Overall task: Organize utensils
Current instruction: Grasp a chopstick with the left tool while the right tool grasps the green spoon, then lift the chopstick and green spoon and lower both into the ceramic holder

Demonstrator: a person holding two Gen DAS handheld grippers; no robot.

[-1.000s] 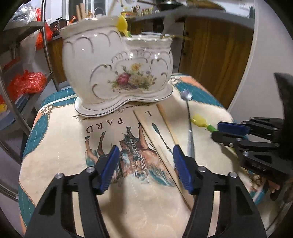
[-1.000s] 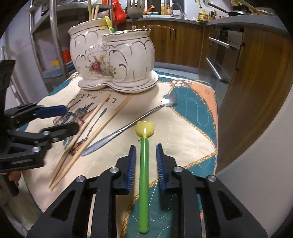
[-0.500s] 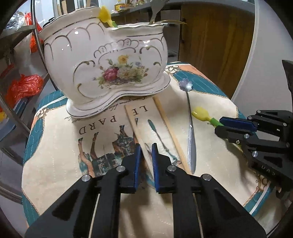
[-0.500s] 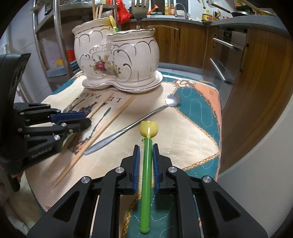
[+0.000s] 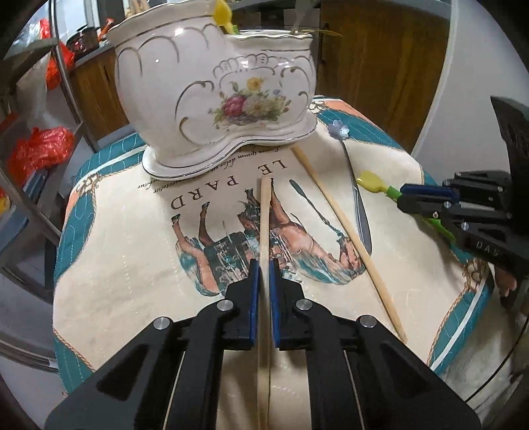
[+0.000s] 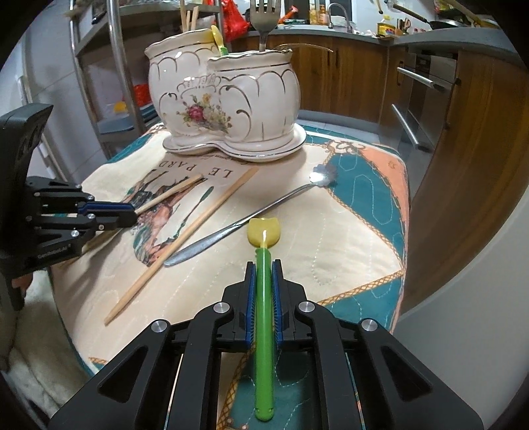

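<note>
A white flowered ceramic utensil holder (image 5: 215, 96) with two compartments stands at the back of the table; it also shows in the right wrist view (image 6: 228, 109). My left gripper (image 5: 261, 268) is shut on a wooden chopstick (image 5: 264, 218), lifted off the cloth; that gripper shows in the right wrist view (image 6: 130, 213). My right gripper (image 6: 263, 268) is shut on a green-handled, yellow-tipped utensil (image 6: 263, 231), held above the cloth; that gripper shows in the left wrist view (image 5: 406, 195). A second chopstick (image 6: 185, 238) and a metal spoon (image 6: 244, 221) lie on the cloth.
The table wears a printed cloth (image 6: 363, 211) with teal borders. The holder has a fork (image 6: 264, 16), chopsticks (image 6: 188, 15) and a yellow-tipped utensil (image 6: 216, 34) in it. A metal rack (image 6: 115, 66) stands at the left, wooden cabinets (image 6: 479, 132) at the right.
My left gripper went from open to shut on the chopstick and lifted it. My right gripper closed on the green-handled utensil and raised it off the cloth.
</note>
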